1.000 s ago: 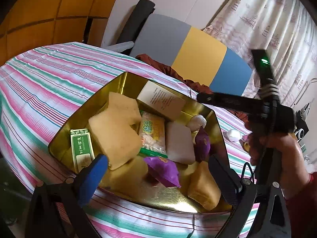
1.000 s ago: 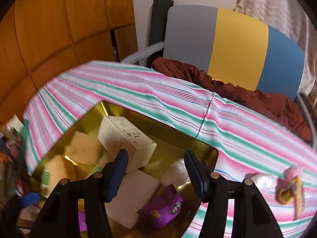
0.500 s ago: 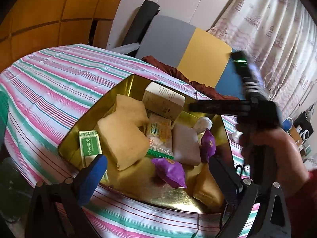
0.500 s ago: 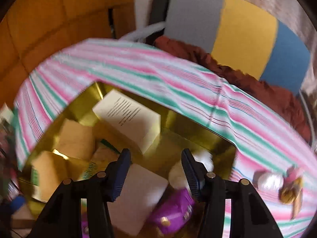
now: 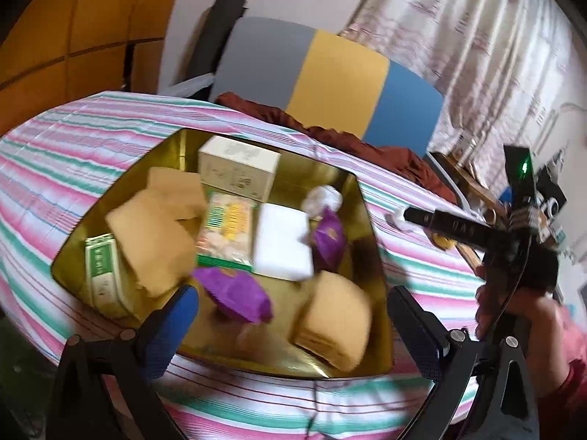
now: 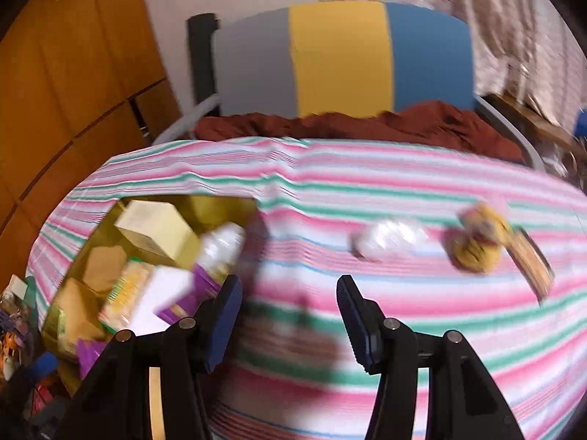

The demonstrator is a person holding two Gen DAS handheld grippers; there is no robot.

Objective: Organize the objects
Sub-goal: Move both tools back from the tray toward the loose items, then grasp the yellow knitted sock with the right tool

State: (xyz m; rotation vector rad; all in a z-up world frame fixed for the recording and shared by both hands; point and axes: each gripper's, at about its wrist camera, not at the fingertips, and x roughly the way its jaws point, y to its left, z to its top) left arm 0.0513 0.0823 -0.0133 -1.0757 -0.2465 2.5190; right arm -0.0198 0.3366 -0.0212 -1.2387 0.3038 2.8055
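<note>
On the striped counter (image 6: 367,330), the gold tin (image 5: 370,242) near its left edge holds stiff boxes and soft packets. Toward the right edge lie a crinkly white packet (image 6: 389,244) and yellow snack (image 6: 477,245): light, slippery, best pinched mid-body. Both tongs, left (image 5: 293,319) and right (image 6: 290,315), gape empty.

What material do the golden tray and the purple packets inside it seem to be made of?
The golden tray looks like polished metal: its walls mirror the items inside. The purple packets seem to be crinkled plastic or foil wrappers, with a zigzag sealed edge; blur leaves this uncertain.
</note>
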